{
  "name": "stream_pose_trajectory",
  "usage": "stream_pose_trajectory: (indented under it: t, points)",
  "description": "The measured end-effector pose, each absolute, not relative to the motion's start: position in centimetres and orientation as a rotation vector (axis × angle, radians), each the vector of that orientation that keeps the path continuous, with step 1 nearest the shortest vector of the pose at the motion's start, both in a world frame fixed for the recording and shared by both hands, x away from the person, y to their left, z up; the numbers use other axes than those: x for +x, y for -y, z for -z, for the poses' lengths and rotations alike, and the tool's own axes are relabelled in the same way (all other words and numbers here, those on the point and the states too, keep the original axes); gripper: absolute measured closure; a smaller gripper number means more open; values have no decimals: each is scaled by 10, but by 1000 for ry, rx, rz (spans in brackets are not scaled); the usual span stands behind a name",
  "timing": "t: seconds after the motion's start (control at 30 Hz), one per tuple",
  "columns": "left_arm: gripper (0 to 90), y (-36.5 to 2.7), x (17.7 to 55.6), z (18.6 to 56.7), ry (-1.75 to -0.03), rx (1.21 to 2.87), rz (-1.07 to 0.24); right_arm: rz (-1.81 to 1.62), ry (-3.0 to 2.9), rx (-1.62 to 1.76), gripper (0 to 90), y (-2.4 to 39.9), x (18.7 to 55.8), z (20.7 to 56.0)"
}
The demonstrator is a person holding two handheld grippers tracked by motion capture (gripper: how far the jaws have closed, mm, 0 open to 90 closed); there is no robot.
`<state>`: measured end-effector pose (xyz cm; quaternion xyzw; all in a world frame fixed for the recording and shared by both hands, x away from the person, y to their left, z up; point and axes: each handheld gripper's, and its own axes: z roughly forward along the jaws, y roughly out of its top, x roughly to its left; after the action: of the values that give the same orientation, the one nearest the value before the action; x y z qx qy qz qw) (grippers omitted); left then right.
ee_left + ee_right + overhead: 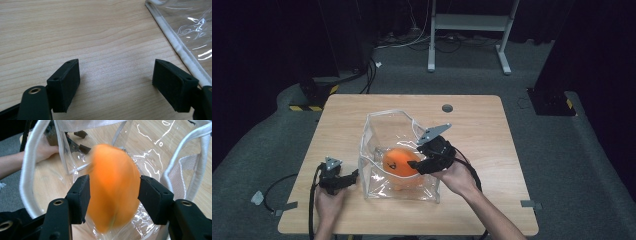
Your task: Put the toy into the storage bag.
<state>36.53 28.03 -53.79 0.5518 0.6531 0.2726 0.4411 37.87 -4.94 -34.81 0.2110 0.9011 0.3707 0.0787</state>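
Dropping into the clear bag: the orange fruit (blurred) between the parted right tongs; left tongs wide, idle on the desk.

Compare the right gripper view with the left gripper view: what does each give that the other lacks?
Right gripper view: a blurred orange object sits between the right gripper fingers, seemingly loose, inside the open top of the clear bag. The person's left hand is beyond the bag.
Left gripper view: the left gripper fingers stand wide apart over bare wood, with nothing between them.
Shared: the clear bag's white trim and the wooden table.
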Motion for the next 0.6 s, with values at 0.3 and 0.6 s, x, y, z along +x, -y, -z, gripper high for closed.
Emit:
stream_pose_trajectory:
  t: [0.3, 0.6]
  points:
    - [221, -280, 365, 538, -1622, 1371, -676, -1199, -2641, 650, 434, 60, 377, 343]
    - [222, -280, 365, 538, -1622, 1369, -677, -1316, -2562, 687, 431, 78, 378, 335]
